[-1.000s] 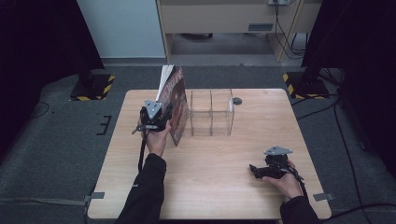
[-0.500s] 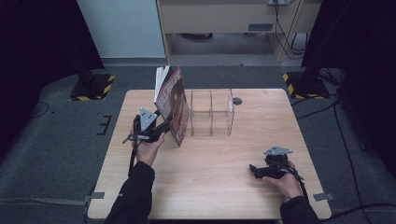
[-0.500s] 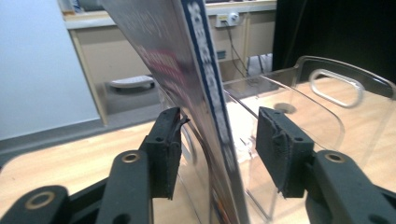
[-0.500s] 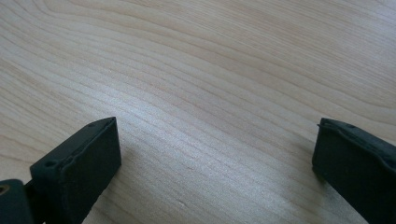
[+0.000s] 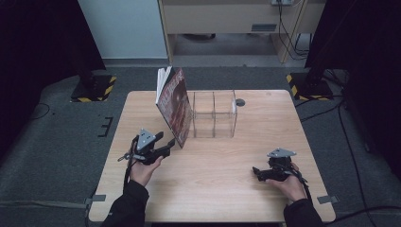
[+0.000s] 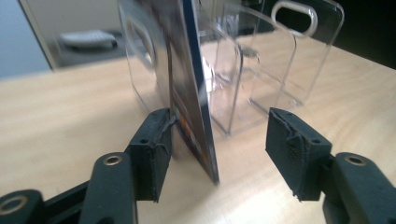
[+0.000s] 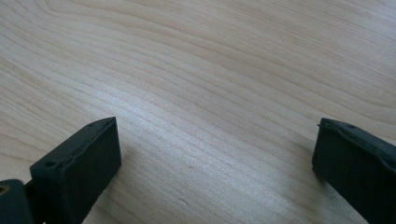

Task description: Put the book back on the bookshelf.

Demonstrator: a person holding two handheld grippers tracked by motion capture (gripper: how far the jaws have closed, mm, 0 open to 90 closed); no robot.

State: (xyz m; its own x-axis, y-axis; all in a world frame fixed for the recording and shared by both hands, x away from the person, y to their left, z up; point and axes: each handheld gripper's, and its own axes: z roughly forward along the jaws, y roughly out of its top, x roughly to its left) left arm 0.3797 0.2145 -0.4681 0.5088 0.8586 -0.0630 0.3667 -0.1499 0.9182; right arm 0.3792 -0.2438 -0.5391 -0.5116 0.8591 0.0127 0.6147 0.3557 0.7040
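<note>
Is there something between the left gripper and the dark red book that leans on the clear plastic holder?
Nothing visible. The left gripper has just been opening, and the corner of the dark red book stands between its jaws, close to one pad, leaning on the clear plastic divided holder.

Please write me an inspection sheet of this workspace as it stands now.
Surface: light wooden table, bare in front.
Job's things: book standing tilted against the clear divided organizer.
Clutter: small dark round spot on the table behind the organizer.
Grippers: left gripper has just been opening, the book's lower corner between its jaws, one pad at the cover, the other apart; right gripper open, low over bare wood.
Cables: one trails from each gripper; more lie on the floor at right.
Surroundings: grey carpet, striped stand bases, white panel, wooden desk behind.
</note>
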